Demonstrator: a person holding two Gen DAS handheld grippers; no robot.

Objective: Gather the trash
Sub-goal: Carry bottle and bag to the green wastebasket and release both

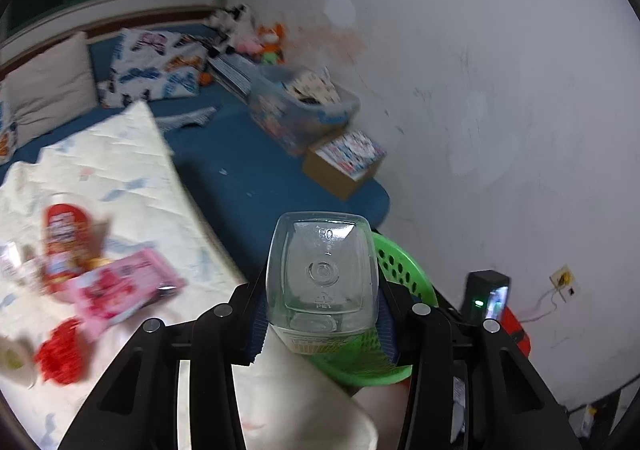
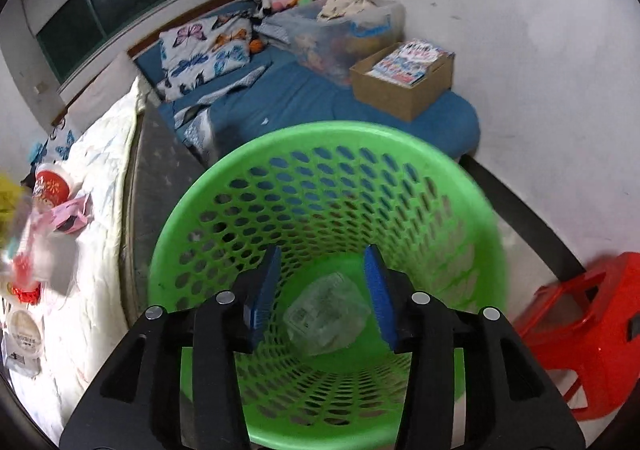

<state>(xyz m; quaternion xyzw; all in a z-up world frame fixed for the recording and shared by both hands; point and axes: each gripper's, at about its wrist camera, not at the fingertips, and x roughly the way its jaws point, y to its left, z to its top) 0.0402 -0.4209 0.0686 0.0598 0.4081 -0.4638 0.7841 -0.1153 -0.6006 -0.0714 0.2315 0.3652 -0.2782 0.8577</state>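
Observation:
My left gripper [image 1: 322, 314] is shut on a clear plastic bottle [image 1: 322, 270], its square base facing the camera, held near the edge of the bed with the green perforated basket [image 1: 400, 270] just behind it. My right gripper [image 2: 320, 290] is open and empty above the green basket [image 2: 328, 146]; a crumpled clear plastic bottle [image 2: 326, 314] lies at the basket's bottom. More trash lies on the white quilt: a red snack bag [image 1: 62, 242], a pink packet [image 1: 124, 290], a red crumpled wrapper [image 1: 60, 354] and a paper cup [image 1: 16, 362].
A blue mattress [image 2: 304, 90] lies behind the basket with a cardboard box [image 2: 404, 86] of magazines, a plastic storage bin [image 2: 344, 30] and pillows. A red plastic stool [image 2: 580, 334] stands right of the basket. A white wall is on the right.

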